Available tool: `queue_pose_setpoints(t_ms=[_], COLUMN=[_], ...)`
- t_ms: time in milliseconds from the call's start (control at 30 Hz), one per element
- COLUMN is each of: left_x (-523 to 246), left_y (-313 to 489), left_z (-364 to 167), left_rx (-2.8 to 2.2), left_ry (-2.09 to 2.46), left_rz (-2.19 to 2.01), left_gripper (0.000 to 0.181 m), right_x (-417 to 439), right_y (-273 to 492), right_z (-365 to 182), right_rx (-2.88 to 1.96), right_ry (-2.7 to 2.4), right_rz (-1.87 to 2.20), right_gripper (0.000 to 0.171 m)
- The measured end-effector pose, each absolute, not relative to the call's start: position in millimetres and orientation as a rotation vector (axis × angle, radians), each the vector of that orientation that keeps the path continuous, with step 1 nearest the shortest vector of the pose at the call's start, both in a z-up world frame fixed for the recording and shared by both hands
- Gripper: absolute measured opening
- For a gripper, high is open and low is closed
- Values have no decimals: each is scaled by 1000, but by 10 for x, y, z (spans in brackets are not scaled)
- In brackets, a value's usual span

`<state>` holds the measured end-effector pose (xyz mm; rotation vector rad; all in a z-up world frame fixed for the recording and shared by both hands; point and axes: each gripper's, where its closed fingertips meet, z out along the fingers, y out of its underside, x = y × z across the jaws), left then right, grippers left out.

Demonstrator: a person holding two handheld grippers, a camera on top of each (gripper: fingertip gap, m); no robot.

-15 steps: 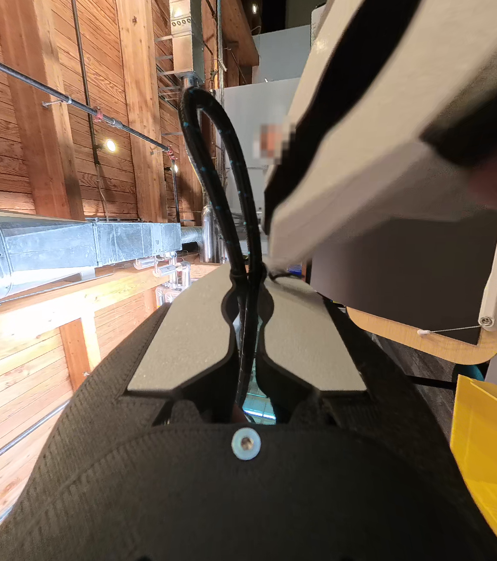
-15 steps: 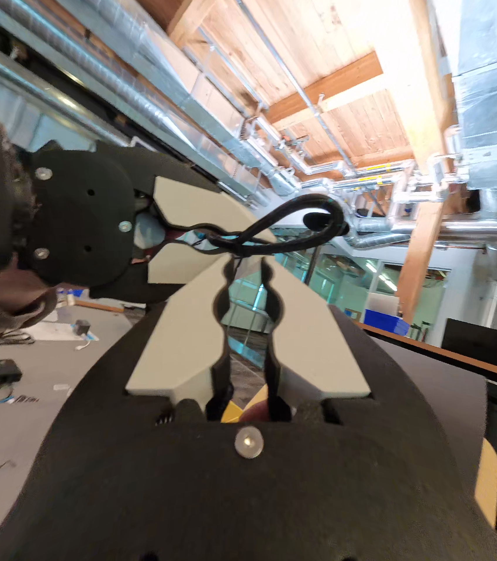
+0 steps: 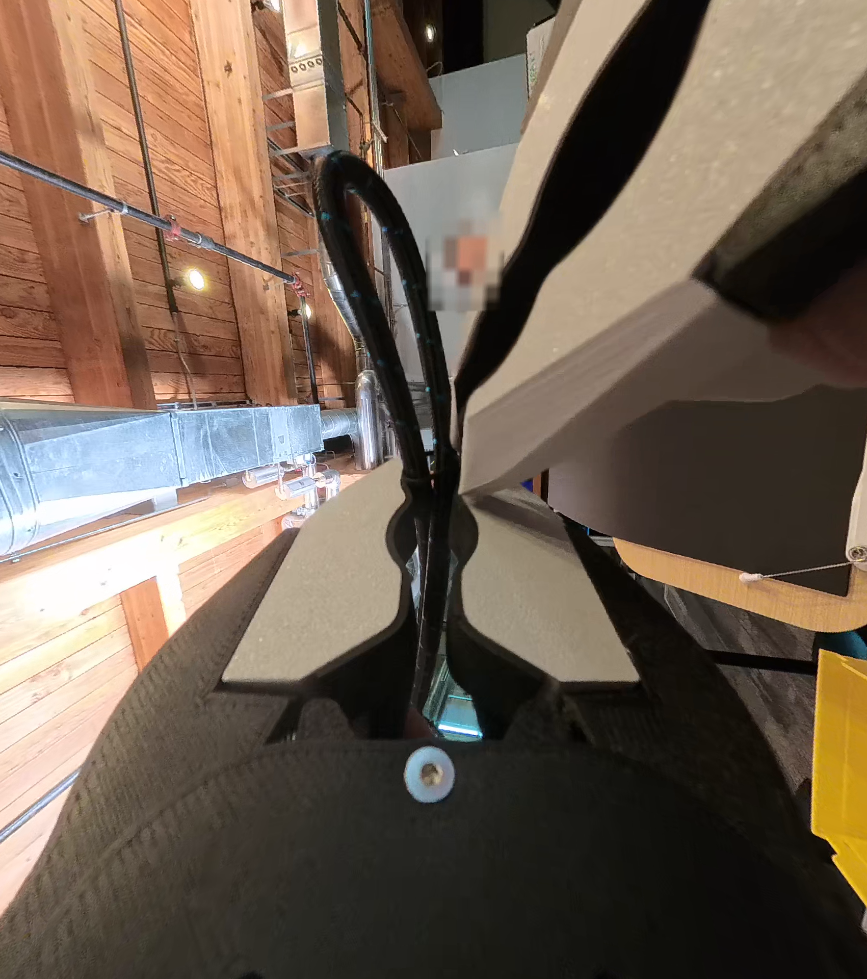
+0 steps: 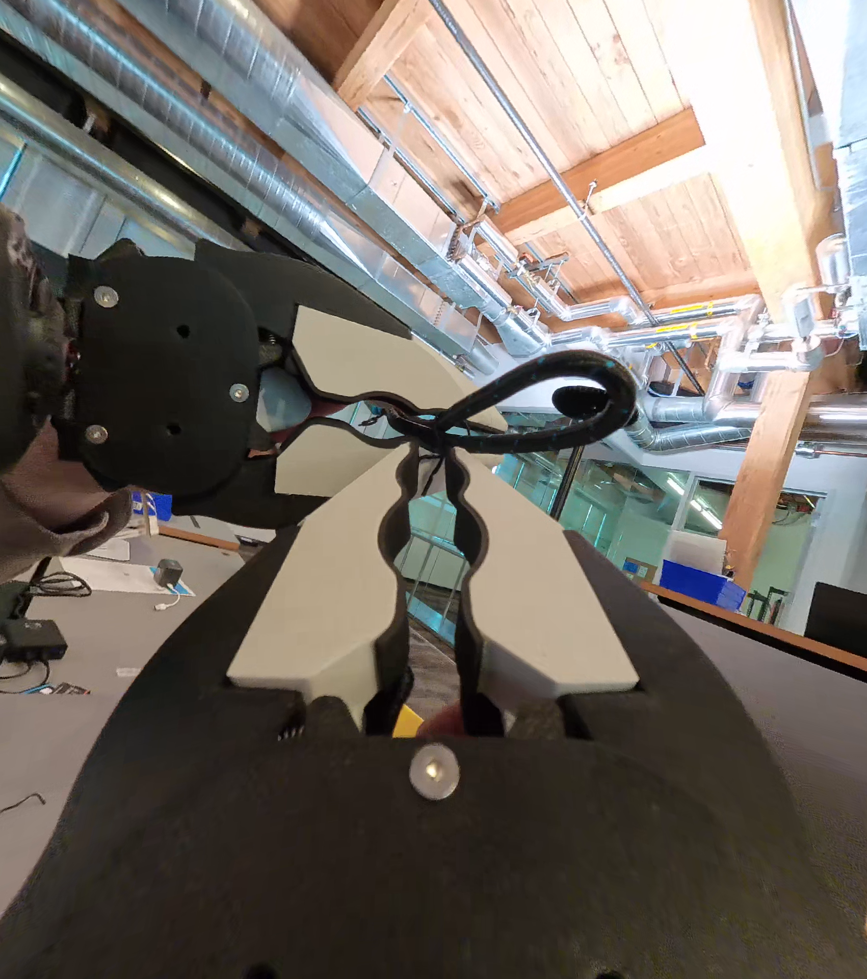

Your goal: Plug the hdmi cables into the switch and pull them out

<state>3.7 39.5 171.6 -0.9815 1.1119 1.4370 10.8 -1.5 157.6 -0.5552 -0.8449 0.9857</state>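
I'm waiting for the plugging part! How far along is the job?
It is still early. Done: the coiled cable has been picked up off the table. In hand: the left gripper clamps the cable bundle, and the right gripper pinches the thin tie around it. Left: freeing the cable, plugging in, pulling out.

Grey table (image 4: pixel 103 704), lower left of the right gripper (image 4: pixel 434 466). Lying on it: white papers (image 4: pixel 118 575) bearing a small dark adapter (image 4: pixel 169 572) and a white cable end (image 4: pixel 166 604); black boxes (image 4: pixel 2 643) with cords at the left edge; a thin black wire (image 4: pixel 5 810) nearer the camera.
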Motion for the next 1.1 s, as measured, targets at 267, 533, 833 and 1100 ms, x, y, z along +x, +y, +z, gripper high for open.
queue_pose_setpoints(t_ms=[267,533,833,1100], left_x=[87,111,145,162], left_y=[362,356,351,338], left_z=[1754,1762,1761,1774], left_rx=[-968,-949,-937,-928], left_ry=[1110,1121,1129,1128], left_rz=[1431,1444,1446,1443], left_gripper=[6,6,6,6], right_x=[148,158,182,200], right_y=[-21,-87,-65,-110], right_z=[1570,1568,1598,1552], right_rx=[-539,-521,-531,-521], right_ry=[-822,-891,-868,-886], right_rz=[1031,1127,1215,1229], right_gripper=[15,21,1,27])
